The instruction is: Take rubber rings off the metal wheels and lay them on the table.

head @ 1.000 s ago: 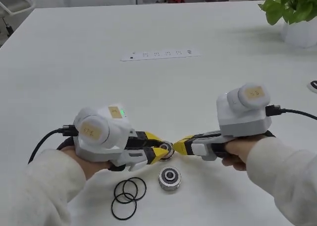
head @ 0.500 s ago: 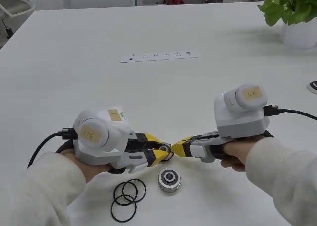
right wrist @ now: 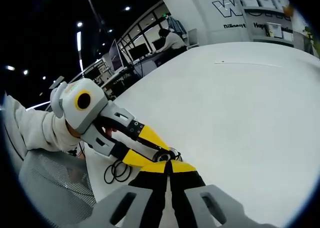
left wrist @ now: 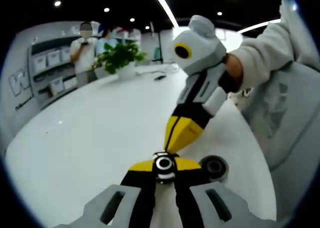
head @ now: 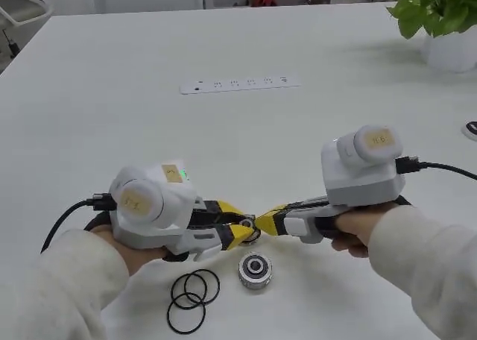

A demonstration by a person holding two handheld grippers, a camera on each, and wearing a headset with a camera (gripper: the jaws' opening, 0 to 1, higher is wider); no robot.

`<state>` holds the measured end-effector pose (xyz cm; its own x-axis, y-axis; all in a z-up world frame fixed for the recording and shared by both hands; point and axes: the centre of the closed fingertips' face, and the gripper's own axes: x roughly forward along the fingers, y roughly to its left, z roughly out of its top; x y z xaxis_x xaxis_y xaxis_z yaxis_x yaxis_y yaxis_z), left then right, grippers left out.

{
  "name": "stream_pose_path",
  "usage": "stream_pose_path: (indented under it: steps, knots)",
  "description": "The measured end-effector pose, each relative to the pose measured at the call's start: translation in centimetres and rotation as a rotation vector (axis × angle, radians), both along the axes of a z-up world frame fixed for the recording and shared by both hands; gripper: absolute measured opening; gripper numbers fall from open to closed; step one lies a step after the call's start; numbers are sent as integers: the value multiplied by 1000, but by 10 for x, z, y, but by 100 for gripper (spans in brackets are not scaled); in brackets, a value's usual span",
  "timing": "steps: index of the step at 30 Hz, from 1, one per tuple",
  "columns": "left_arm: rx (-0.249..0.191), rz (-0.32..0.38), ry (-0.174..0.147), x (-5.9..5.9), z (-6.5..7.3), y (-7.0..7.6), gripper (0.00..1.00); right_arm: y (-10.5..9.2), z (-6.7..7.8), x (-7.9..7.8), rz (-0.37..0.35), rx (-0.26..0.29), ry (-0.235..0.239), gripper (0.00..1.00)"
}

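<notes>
A: Why was the left gripper [head: 244, 224] clamped on the metal wheel [left wrist: 164, 164]?

B: Probably to steady it while the right gripper [head: 264, 222], jaws together, worked its rim from 3 o'clock. Loose rubber rings [head: 191, 295] lay at 7.

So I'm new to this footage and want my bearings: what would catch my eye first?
The left gripper pinches a small metal wheel, the right gripper meeting it tip to tip above the table. Nearer the camera lie a second wheel and three black rubber rings.
</notes>
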<state>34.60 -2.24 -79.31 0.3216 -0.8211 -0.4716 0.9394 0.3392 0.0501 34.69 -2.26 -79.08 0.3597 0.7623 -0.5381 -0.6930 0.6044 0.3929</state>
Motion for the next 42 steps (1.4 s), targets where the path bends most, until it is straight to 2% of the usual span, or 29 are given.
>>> stream_pose_path:
  steps: [13, 15, 16, 19, 28, 34, 36, 38, 40, 42]
  knots:
    - [-2, 3, -1, 0, 0, 0, 14, 3, 2, -1, 22, -2, -18, 0]
    - [-3, 3, 0, -1, 0, 0, 14, 5, 9, 3, 8, 23, -40, 0]
    - [-5, 4, 2, -1, 0, 0, 14, 5, 12, 4, 2, 27, -36, 0]
    - [-10, 5, 3, -1, 0, 0, 14, 4, 13, 4, 1, 17, -45, 0]
    - [-21, 12, 9, -1, 1, 0, 14, 1, 9, 5, -10, 8, -30, 0]
    - [0, 8, 5, -1, 4, 6, 16, -1, 8, 6, -16, 5, -21, 0]
    - [9, 5, 4, -1, 5, 8, 18, -1, 8, 7, -16, 6, -20, 0]
    - [18, 12, 7, 1, 7, 12, 27, -1, 8, 6, -17, 5, -19, 0]
    - [7, 19, 18, 1, 13, 14, 39, -1, 8, 6, -18, 6, -17, 0]
    - [-5, 25, 12, 2, 21, 17, 43, -1, 8, 7, -20, 8, -16, 0]
